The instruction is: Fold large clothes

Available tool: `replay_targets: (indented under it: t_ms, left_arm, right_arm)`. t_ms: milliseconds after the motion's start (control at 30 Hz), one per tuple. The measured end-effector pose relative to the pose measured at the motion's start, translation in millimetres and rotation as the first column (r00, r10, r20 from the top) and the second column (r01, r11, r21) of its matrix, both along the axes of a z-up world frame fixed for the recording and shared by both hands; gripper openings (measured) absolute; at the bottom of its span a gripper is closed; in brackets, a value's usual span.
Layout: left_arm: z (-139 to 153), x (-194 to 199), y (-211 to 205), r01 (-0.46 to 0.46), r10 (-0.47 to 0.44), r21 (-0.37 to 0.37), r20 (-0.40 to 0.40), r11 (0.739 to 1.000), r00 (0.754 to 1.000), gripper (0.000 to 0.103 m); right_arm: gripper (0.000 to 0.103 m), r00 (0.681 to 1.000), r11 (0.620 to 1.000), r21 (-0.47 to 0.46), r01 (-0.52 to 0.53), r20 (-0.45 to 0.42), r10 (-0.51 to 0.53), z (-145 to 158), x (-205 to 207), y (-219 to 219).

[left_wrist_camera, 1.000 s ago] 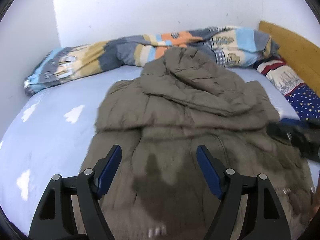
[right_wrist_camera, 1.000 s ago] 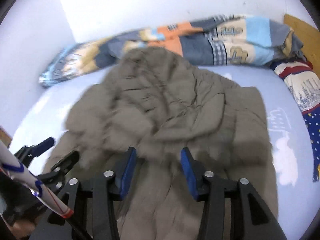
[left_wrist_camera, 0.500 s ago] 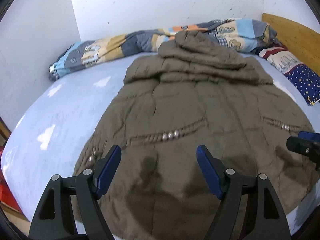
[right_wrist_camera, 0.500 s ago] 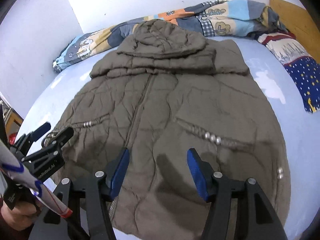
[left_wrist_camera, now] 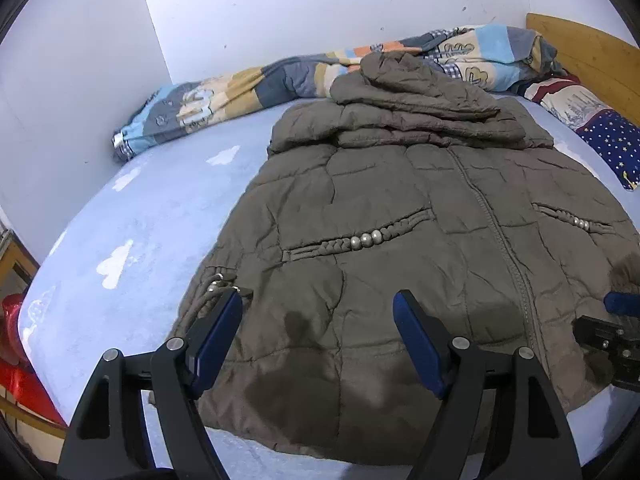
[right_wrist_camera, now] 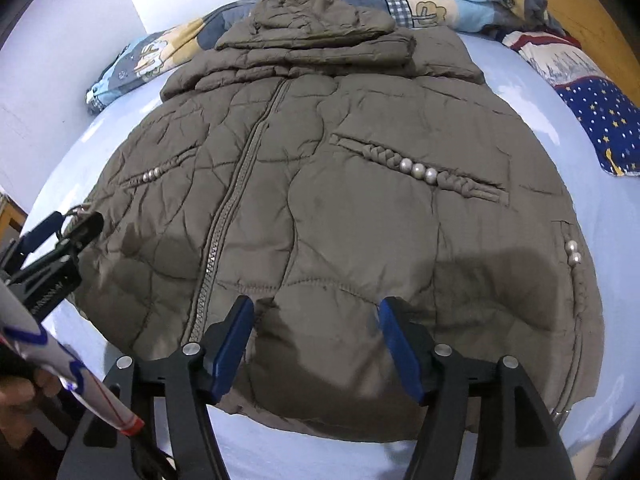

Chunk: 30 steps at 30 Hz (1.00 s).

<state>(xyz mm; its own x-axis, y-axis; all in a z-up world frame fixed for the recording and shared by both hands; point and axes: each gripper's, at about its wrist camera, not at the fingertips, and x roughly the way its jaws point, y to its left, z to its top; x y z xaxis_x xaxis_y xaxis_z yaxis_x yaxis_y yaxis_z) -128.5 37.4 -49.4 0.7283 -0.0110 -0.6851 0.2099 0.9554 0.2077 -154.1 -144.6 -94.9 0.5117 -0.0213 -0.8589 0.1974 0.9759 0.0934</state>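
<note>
An olive-brown puffy jacket (left_wrist_camera: 400,240) lies front up on the pale blue bed sheet (left_wrist_camera: 152,216), zipper closed, with its hood (right_wrist_camera: 316,16) folded at the far end. My left gripper (left_wrist_camera: 318,316) hovers open over the hem's left part, with nothing between its blue pads. My right gripper (right_wrist_camera: 316,320) is over the hem right of the zipper (right_wrist_camera: 232,216). Its jaws are opening and no fabric is pinched between them. Each gripper shows at the edge of the other view: the right gripper (left_wrist_camera: 616,320) and the left gripper (right_wrist_camera: 60,232).
A rolled patterned quilt (left_wrist_camera: 248,88) lies along the white wall behind the jacket. A star-print pillow (right_wrist_camera: 600,120) and a wooden headboard (left_wrist_camera: 592,52) are at the right. A red object (left_wrist_camera: 16,364) sits beside the bed at the left. A person's hand (right_wrist_camera: 24,392) shows at the lower left.
Both views pulled back toward the near edge of the bed, so the whole jacket now shows, spread flat. The right gripper's jaws have widened; the left jaws stayed the same.
</note>
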Motion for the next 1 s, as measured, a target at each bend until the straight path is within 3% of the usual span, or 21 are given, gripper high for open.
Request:
replay_targets:
  t_ms: [67, 167, 300, 500, 833, 1000]
  left_arm:
    - [-5, -5, 2, 0.001, -0.001, 0.013, 0.014, 1.000, 1.000, 0.077]
    - [-21, -3, 2, 0.013, -0.012, 0.026, -0.048, 1.000, 0.999, 0.077]
    - [-31, 2, 2, 0.022, -0.020, 0.029, -0.069, 0.999, 0.997, 0.077]
    - [-49, 13, 8, -0.039, 0.035, -0.022, -0.161, 0.999, 0.986, 0.082]
    - [-53, 13, 6, -0.054, 0.051, -0.013, -0.161, 0.998, 0.986, 0.083]
    - [-53, 11, 7, -0.049, 0.045, -0.022, -0.145, 0.999, 0.988, 0.083]
  right_arm:
    - [0.070, 1.000, 1.000, -0.018, -0.007, 0.002, 0.007, 1, -1, 2]
    - [0.071, 1.000, 1.000, -0.015, -0.001, 0.013, 0.002, 4, -2, 1]
    - [0.076, 1.000, 1.000, -0.011, 0.013, 0.000, -0.013, -2, 2, -1]
    - [0.084, 1.000, 0.998, -0.062, -0.017, -0.015, 0.016, -13, 4, 8]
    - [0.091, 0.999, 0.998, -0.057, -0.041, 0.027, 0.042, -24, -2, 6]
    - [0.099, 0.998, 0.997, -0.055, -0.052, 0.021, 0.053, -26, 1, 9]
